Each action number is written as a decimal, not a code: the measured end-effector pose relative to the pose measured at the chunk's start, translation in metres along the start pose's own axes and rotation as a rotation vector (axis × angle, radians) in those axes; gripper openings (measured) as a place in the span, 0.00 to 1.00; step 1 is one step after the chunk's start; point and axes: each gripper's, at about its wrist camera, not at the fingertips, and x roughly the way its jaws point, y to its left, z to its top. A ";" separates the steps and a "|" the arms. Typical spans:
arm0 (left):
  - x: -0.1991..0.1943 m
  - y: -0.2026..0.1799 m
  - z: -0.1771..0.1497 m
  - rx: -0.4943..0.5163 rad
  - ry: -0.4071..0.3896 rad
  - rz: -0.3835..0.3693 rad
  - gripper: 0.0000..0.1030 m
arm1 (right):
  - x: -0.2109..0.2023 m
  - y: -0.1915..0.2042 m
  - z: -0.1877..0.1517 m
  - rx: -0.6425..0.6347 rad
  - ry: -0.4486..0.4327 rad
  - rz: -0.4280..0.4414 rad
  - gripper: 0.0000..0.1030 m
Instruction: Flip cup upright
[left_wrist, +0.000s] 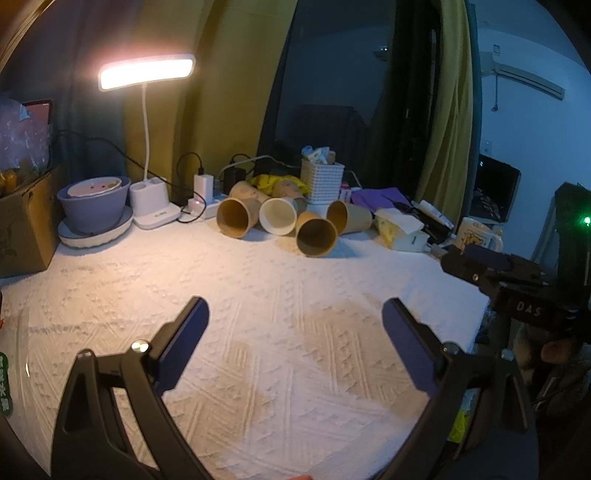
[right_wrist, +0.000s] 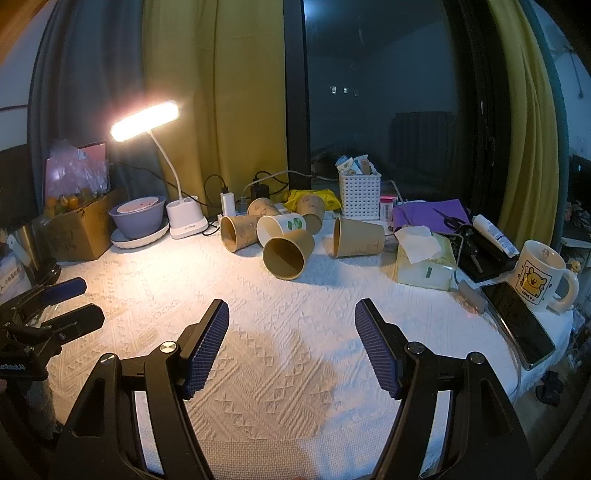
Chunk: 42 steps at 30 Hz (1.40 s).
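Observation:
Several paper cups lie on their sides at the back of the white cloth. A brown cup lies nearest with its mouth toward me, also in the left wrist view. A white cup lies behind it, a brown cup to its left, and another brown cup to the right. My right gripper is open and empty, well short of the cups. My left gripper is open and empty over the cloth; it also shows at the left edge of the right wrist view.
A lit desk lamp with white base, a purple bowl on a plate and a cardboard box stand at back left. A white basket, tissue pack, phone and mug are on the right.

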 end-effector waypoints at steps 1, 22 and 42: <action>0.000 0.000 0.000 0.002 -0.001 0.001 0.93 | 0.000 0.001 0.001 -0.001 0.001 0.001 0.71; -0.002 -0.006 0.001 0.017 -0.003 0.001 0.93 | -0.003 0.003 0.003 -0.004 -0.007 0.006 0.71; 0.031 -0.010 0.013 0.025 0.069 -0.001 0.93 | 0.012 -0.020 0.005 0.020 0.017 -0.011 0.71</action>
